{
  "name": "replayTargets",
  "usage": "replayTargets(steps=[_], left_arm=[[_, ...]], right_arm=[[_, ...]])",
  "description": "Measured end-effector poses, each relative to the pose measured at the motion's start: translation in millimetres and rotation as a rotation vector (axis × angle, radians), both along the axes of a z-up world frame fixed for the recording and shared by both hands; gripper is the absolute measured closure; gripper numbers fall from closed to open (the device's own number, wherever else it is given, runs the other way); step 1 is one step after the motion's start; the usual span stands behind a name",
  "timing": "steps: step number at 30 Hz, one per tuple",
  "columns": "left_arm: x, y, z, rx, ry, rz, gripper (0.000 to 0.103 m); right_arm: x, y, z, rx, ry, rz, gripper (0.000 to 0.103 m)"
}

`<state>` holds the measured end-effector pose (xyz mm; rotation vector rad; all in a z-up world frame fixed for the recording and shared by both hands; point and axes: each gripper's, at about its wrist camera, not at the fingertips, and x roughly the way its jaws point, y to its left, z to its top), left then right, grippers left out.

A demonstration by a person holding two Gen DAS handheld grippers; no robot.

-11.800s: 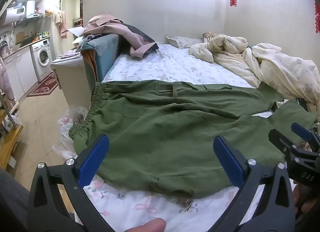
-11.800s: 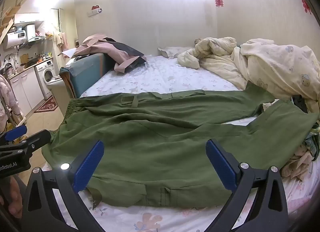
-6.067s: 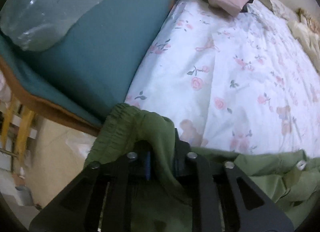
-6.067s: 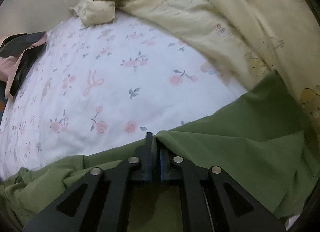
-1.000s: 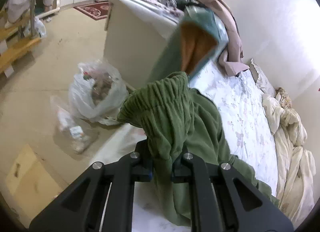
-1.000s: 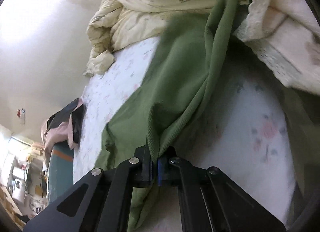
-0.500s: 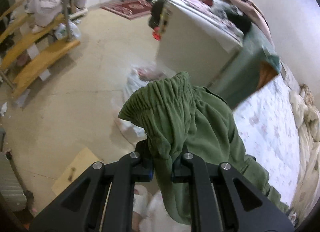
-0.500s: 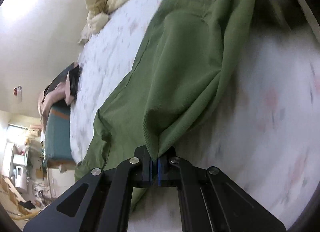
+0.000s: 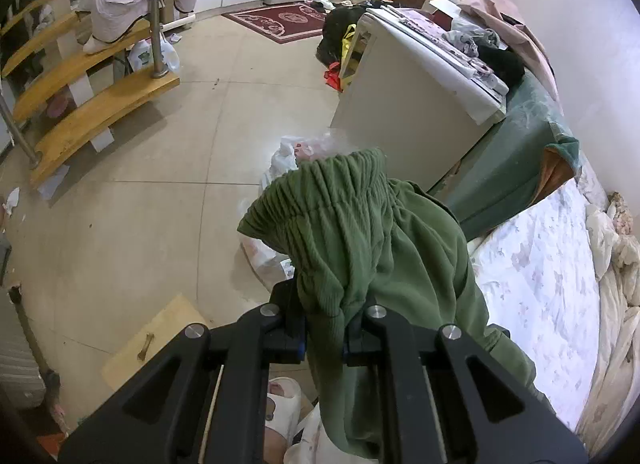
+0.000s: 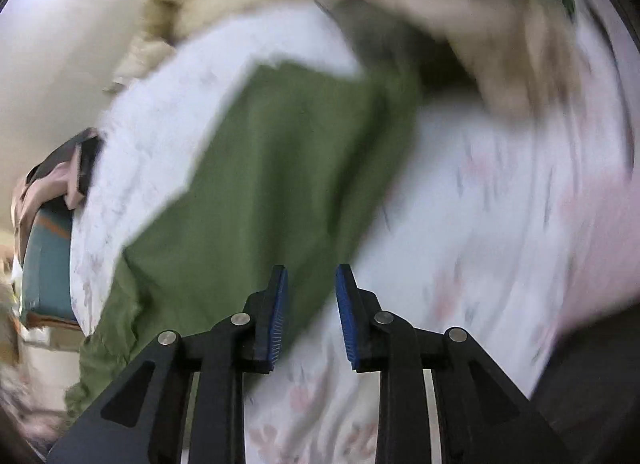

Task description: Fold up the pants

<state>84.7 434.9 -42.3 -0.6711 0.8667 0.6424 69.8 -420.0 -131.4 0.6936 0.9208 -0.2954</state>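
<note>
right wrist view is motion-blurred throughout: pants (image 10: 280, 167) read only as a green patch, edges smeared, and the bedding heap (image 10: 472, 23) at top can't be resolved. left gripper (image 9: 323, 338) pad faces are buried in the bunched waistband (image 9: 320, 199). the pants' lower length runs off the bottom edge. plastic bags (image 9: 280, 159) on the floor are mostly hidden behind the fabric.

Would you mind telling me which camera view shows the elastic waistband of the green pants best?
The left wrist view: the gathered waistband is sharp and close, bunched above the left gripper that is shut on it. The right wrist view shows only blurred green fabric on the bed, no waistband.
</note>
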Motion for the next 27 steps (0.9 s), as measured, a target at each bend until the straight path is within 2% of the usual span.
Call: replayTargets(steps=[2, 3, 5, 6, 7, 8, 9, 10, 12, 14, 16, 17, 18, 19, 23, 26, 27], left_arm=[[4.1, -3.3, 0.3, 0.015, 0.01, -0.003, 0.094], [5.6, -4.5, 0.1, 0.024, 0.015, -0.006, 0.094], [7.6, -6.2, 0.5, 0.037, 0.022, -0.011, 0.094], [8.5, -7.2, 0.7, 0.041, 0.025, -0.01, 0.094], [8.4, -7.6, 0.6, 0.041, 0.027, -0.008, 0.094], [9.2, -8.3, 0.1, 0.041, 0.03, -0.008, 0.094], [9.7, -9.1, -0.5, 0.044, 0.037, -0.005, 0.094], [9.5, -9.2, -1.0, 0.043, 0.041, -0.003, 0.094], [11.4, -8.9, -1.3, 0.039, 0.043, -0.001, 0.094], [11.1, -7.6, -1.5, 0.034, 0.038, -0.001, 0.094], [11.0, -7.1, -1.3, 0.029, 0.033, -0.003, 0.094], [11.3, -7.3, -1.5, 0.029, 0.032, -0.006, 0.094], [12.5, -7.8, -1.8, 0.027, 0.031, -0.012, 0.094], [12.9, -7.8, -1.9, 0.028, 0.032, -0.016, 0.094], [14.2, -8.7, -0.8, 0.035, 0.03, -0.028, 0.094], [14.1, -8.4, -0.3, 0.031, 0.029, -0.025, 0.094], [13.7, -8.0, -0.5, 0.029, 0.028, -0.024, 0.094]], right_arm=[[31.4, 1.5, -2.1, -0.026, 0.003, 0.094, 0.076], [50.1, 0.3, -12.7, -0.01, 0.031, 0.14, 0.076], [83.7, -3.1, -52.1, 0.082, 0.118, 0.209, 0.076], [90.0, -2.5, -70.4, 0.065, 0.184, 0.227, 0.08], [93.2, -5.8, -81.7, 0.007, 0.229, 0.227, 0.085], [91.7, -13.3, -84.5, -0.037, 0.224, 0.216, 0.091], [89.3, -21.2, -82.9, -0.079, 0.235, 0.172, 0.103], [80.3, -38.3, -79.4, -0.083, 0.248, 0.083, 0.103], [68.8, -57.9, -67.8, -0.074, 0.258, 0.008, 0.103], [56.1, -69.4, -43.6, -0.027, 0.199, 0.006, 0.096], [40.1, -80.9, -18.8, -0.03, 0.131, -0.046, 0.094], [33.3, -87.8, -10.8, -0.017, 0.104, -0.073, 0.09], [29.5, -93.6, -6.9, 0.013, 0.087, -0.093, 0.077], [27.9, -98.9, -7.2, 0.047, 0.084, -0.103, 0.073], [33.7, -106.7, -20.3, 0.132, 0.103, -0.087, 0.073], [36.1, -104.1, -32.3, 0.097, 0.127, -0.094, 0.073], [39.4, -103.3, -34.7, 0.082, 0.133, -0.099, 0.066]])
